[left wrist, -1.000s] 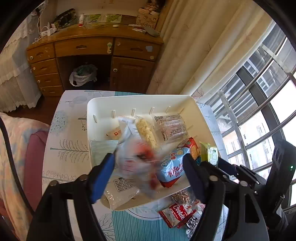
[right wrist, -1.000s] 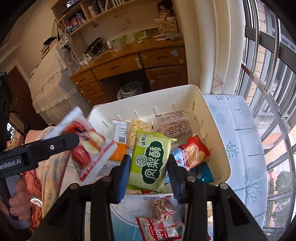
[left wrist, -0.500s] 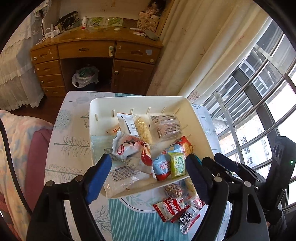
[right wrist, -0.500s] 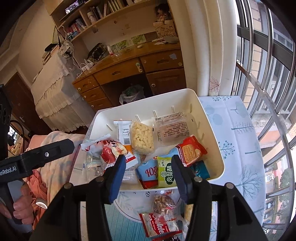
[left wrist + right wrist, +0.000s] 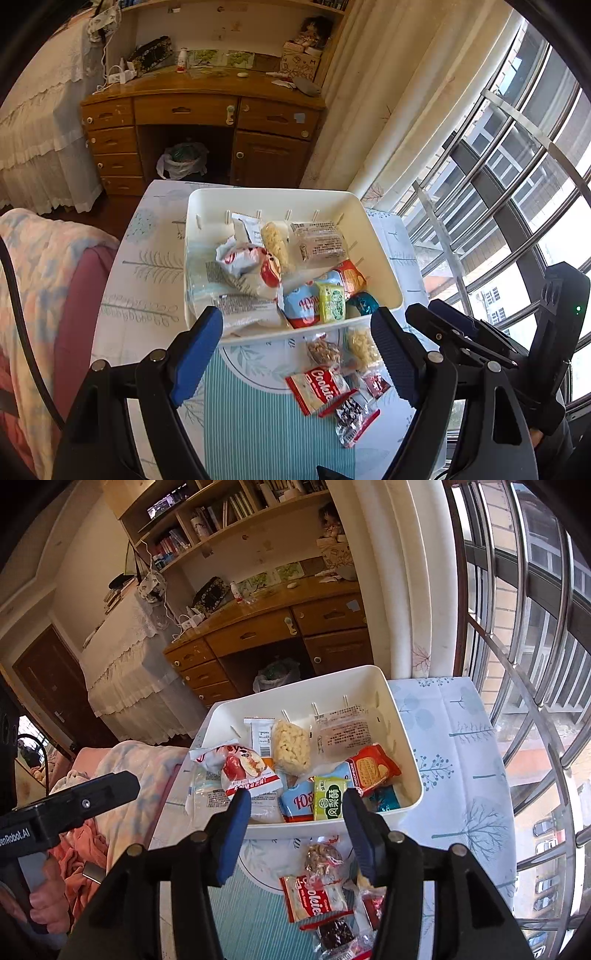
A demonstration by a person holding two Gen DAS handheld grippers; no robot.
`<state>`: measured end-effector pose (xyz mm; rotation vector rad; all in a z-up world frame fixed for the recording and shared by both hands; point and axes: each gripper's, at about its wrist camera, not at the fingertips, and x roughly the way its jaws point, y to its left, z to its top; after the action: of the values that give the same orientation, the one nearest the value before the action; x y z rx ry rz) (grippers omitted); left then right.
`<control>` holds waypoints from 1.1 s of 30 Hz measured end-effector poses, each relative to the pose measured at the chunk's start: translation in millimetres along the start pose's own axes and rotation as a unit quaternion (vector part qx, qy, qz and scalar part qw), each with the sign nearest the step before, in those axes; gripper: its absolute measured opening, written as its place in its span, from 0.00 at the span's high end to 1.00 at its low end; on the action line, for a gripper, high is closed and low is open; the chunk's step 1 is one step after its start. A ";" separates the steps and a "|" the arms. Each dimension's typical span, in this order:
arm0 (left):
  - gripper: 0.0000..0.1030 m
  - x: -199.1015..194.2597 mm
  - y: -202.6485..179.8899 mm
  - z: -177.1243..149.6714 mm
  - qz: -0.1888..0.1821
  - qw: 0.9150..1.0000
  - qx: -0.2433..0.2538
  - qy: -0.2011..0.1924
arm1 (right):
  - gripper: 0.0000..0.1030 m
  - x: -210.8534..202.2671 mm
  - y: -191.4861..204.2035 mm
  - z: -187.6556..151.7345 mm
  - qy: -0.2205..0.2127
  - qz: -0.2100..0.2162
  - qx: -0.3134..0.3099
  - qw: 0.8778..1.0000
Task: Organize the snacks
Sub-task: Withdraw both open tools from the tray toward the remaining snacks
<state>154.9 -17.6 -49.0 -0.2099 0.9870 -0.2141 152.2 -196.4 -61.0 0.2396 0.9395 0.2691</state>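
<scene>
My left claw [image 5: 295, 354] is wide open and holds nothing – my right claw [image 5: 295, 827] is partly open and empty too. Near the table's front edge lies a red cookie packet [image 5: 320, 387]. Farther back sits the white plastic bin [image 5: 295, 199], full of snacks – a green packet [image 5: 330, 799] at its front wall.

Room setting. Upper centre: a wooden desk [image 5: 201, 110] with drawers, a bagged waste bin [image 5: 181, 161] in its kneehole. Above, bookshelves [image 5: 221, 513] against a pale wall. Cream curtains [image 5: 388, 92] hang centre right; barred windows [image 5: 517, 177] fill the right side, admitting daylight. Left: lace-draped furniture [image 5: 40, 122] and a patterned blanket [image 5: 40, 280].
</scene>
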 end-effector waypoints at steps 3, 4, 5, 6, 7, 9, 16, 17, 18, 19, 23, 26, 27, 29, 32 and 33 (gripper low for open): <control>0.21 -8.5 -5.0 -11.5 0.006 1.000 -0.006 -0.004 | 0.49 -8.4 -4.5 -8.2 0.004 0.006 -0.002 1.000; 0.21 -11.0 -6.7 -15.6 0.008 1.000 -0.009 -0.004 | 0.49 -10.7 -5.4 -9.9 0.005 0.007 -0.003 1.000; 0.21 -13.2 -8.7 -19.8 0.011 1.000 -0.011 -0.005 | 0.48 -13.6 -6.9 -12.3 0.006 0.008 -0.002 1.000; 0.21 -15.9 -10.3 -24.2 0.012 1.000 -0.013 -0.006 | 0.47 -16.1 -8.7 -14.3 0.007 0.010 -0.002 1.000; 0.21 -18.1 -11.8 -28.5 0.014 1.000 -0.014 -0.006 | 0.45 -18.4 -10.5 -17.1 0.008 0.012 0.000 1.000; 0.21 -21.6 -14.3 -36.7 0.020 1.000 -0.016 -0.006 | 0.44 -21.9 -13.6 -22.6 0.011 0.014 0.001 1.000; 0.21 -33.2 -17.6 -57.6 0.038 0.999 -0.023 -0.005 | 0.43 -29.9 -21.3 -40.7 0.023 0.022 0.010 0.999; 0.21 -34.4 -17.9 -60.2 0.040 0.999 -0.023 -0.004 | 0.43 -30.6 -22.4 -43.3 0.025 0.023 0.011 0.999; 0.21 -35.6 -17.8 -62.8 0.042 0.999 -0.024 -0.003 | 0.43 -31.0 -23.5 -45.5 0.028 0.024 0.013 0.999; 0.21 -36.5 -17.4 -65.2 0.043 0.999 -0.024 -0.002 | 0.43 -31.1 -24.2 -47.9 0.030 0.025 0.015 0.999; 0.21 -32.7 -15.7 -71.3 0.066 0.997 -0.021 0.018 | 0.43 -31.2 -27.8 -60.2 0.039 0.023 0.023 0.999; 0.21 -25.4 -12.9 -76.3 0.077 0.996 -0.013 0.038 | 0.43 -30.0 -30.8 -69.8 0.050 0.022 0.038 0.998; 0.21 -22.6 -11.6 -77.9 0.076 0.996 -0.011 0.044 | 0.43 -29.3 -31.8 -72.5 0.052 0.021 0.042 0.998; 0.21 -16.3 -8.4 -79.9 0.071 0.996 -0.009 0.058 | 0.43 -27.5 -34.9 -79.1 0.060 0.016 0.054 0.997; 0.21 -7.3 -3.9 -81.8 0.061 0.995 -0.007 0.078 | 0.43 -25.3 -41.2 -88.9 0.069 0.002 0.072 0.995; 0.21 -4.1 -2.5 -82.0 0.059 0.995 -0.006 0.086 | 0.43 -24.4 -42.8 -92.2 0.073 -0.003 0.077 0.994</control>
<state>83.5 -25.2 -88.8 -0.1450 1.1675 -0.1185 68.4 -236.8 -108.4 0.3628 1.1081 0.2098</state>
